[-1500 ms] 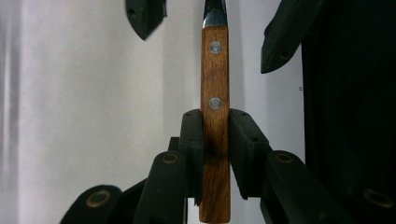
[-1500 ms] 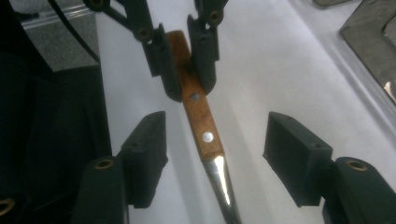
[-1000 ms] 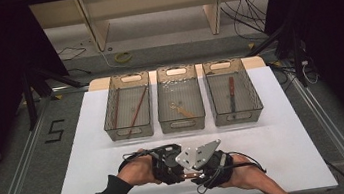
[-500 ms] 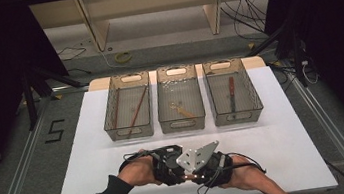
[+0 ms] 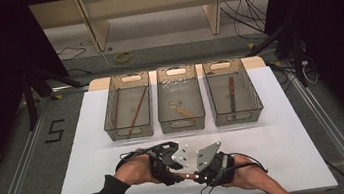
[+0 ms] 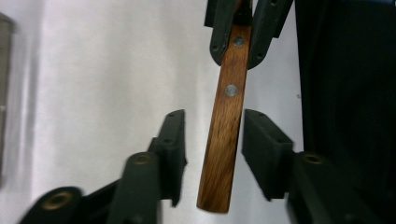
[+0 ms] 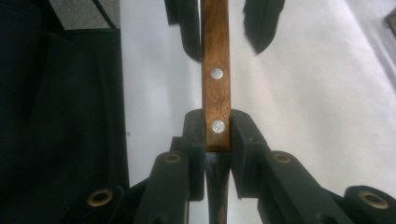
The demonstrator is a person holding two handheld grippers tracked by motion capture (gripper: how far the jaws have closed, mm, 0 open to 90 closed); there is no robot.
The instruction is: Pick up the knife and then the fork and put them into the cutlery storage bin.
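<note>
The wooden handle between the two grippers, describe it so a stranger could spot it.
On the white table, near its front edge, the left gripper and right gripper face each other. The wooden handle bridges them: a brown slat with silver rivets, unlike the utensils lying in the three baskets behind.

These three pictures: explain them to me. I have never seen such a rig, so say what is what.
A person at a table holds a hand-worked claw in each hand. The high view looks down from above; each of the other two comes from a camera riding on one claw. Three baskets stand in a row, each holding utensils. Between the hands is a wooden handle with rivets. The right claw is clamped on it near one end. The left claw has just been opening; the handle is between its jaws with gaps on both sides.
</note>
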